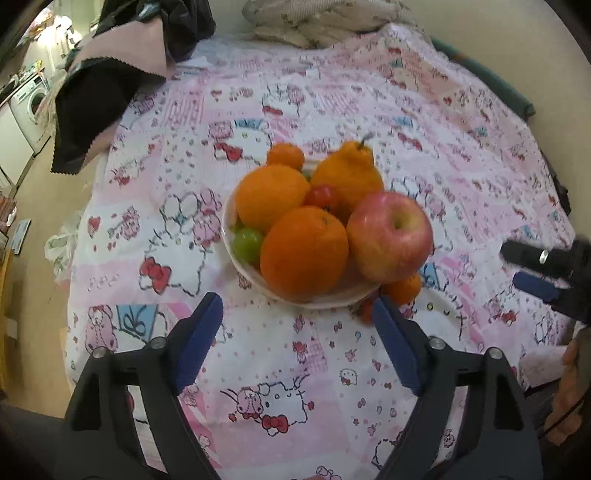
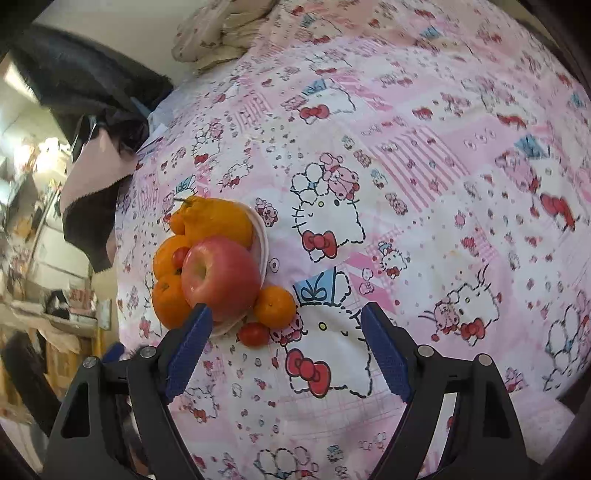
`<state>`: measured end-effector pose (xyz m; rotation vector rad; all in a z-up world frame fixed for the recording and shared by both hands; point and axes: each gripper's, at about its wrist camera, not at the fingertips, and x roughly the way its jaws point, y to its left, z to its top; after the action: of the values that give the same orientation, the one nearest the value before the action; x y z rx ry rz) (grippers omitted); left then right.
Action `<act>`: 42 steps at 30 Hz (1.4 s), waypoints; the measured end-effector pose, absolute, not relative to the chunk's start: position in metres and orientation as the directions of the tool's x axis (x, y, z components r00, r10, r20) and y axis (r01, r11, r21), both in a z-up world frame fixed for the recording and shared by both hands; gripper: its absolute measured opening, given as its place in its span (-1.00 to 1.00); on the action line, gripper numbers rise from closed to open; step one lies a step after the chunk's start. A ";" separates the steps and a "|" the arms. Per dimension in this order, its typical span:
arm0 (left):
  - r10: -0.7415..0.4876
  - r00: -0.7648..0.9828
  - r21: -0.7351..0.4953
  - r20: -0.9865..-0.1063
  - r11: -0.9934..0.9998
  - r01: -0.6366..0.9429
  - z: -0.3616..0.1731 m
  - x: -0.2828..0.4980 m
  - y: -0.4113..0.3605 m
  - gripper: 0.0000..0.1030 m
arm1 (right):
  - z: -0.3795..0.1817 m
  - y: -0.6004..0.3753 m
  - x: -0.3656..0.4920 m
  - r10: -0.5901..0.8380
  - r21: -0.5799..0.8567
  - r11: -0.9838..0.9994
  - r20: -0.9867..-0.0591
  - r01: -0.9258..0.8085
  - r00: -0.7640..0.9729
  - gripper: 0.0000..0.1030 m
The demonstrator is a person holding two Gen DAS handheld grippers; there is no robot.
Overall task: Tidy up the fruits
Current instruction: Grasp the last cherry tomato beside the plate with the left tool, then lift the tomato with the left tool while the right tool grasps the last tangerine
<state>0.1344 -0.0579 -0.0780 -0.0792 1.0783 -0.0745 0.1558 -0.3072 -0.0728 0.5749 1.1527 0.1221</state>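
A white bowl (image 1: 321, 300) on the pink patterned cloth holds a red apple (image 1: 389, 236), several oranges (image 1: 303, 254), a knobbly orange citrus (image 1: 349, 175), a cherry tomato (image 1: 322, 195) and green grapes (image 1: 246, 242). A small orange (image 2: 274, 306) and a cherry tomato (image 2: 254, 334) lie on the cloth beside the bowl (image 2: 260, 236). My left gripper (image 1: 297, 317) is open and empty just in front of the bowl. My right gripper (image 2: 286, 328) is open and empty, with the loose tomato just ahead between its fingers; it also shows at the left wrist view's right edge (image 1: 532, 269).
The cloth (image 2: 424, 166) covers a round table. Dark and pink clothes (image 1: 107, 81) hang at the far left edge. A folded floral cloth (image 1: 317, 22) lies at the back. A washing machine (image 1: 31, 99) stands off to the left.
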 end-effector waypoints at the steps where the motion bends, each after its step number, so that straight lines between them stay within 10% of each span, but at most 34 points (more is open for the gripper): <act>1: -0.097 0.463 -0.099 -0.881 0.995 0.019 -0.081 0.134 -0.059 0.57 | -0.074 -0.309 0.157 0.388 0.502 0.838 -0.823 0.212 0.415 0.65; 25: -0.136 0.302 -0.098 -0.944 0.986 0.137 -0.165 0.171 -0.151 0.09 | -0.090 -0.328 0.167 0.447 0.575 0.749 -0.806 0.330 0.388 0.65; 29: -0.141 0.314 -0.089 -0.939 0.980 0.176 -0.166 0.168 -0.153 -0.23 | -0.093 -0.331 0.167 0.443 0.569 0.748 -0.811 0.340 0.383 0.65; 42: -0.197 0.284 -0.152 -0.938 0.973 0.175 -0.098 0.136 -0.104 -0.23 | -0.106 -0.320 0.170 0.404 0.502 0.803 -0.855 0.322 0.325 0.65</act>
<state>0.1362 -0.1041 -0.0984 -0.0203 1.2586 -0.2490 0.1703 -0.3197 -0.1060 0.6831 1.2670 0.0600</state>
